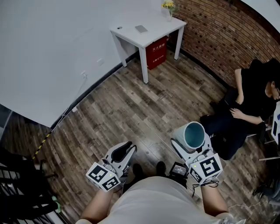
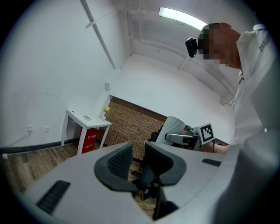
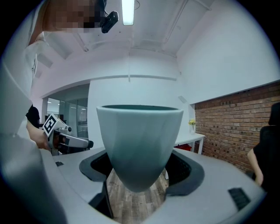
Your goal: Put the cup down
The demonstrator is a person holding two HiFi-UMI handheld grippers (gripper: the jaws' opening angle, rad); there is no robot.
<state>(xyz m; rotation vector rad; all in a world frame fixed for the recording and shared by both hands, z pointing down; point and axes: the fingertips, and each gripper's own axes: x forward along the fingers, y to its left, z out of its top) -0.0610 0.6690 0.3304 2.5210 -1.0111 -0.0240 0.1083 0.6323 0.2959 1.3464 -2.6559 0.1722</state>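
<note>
A pale teal cup (image 1: 194, 134) stands upright, mouth up, between the jaws of my right gripper (image 1: 192, 142), which is shut on its lower body and holds it in the air above the wooden floor. In the right gripper view the cup (image 3: 139, 140) fills the middle, with a dark pad pressed against each side. My left gripper (image 1: 126, 148) is held at the lower left, at about the same height. Its jaws (image 2: 138, 153) stand a narrow gap apart with nothing between them. The left gripper view also catches the cup (image 2: 173, 129) in the other gripper.
A white table (image 1: 146, 30) stands against the far wall with a red box (image 1: 156, 52) under it and yellow flowers (image 1: 168, 6) on top. A brick wall (image 1: 218, 30) runs along the right. A person in black (image 1: 249, 100) sits at the right. Dark racking (image 1: 17, 183) is at the left.
</note>
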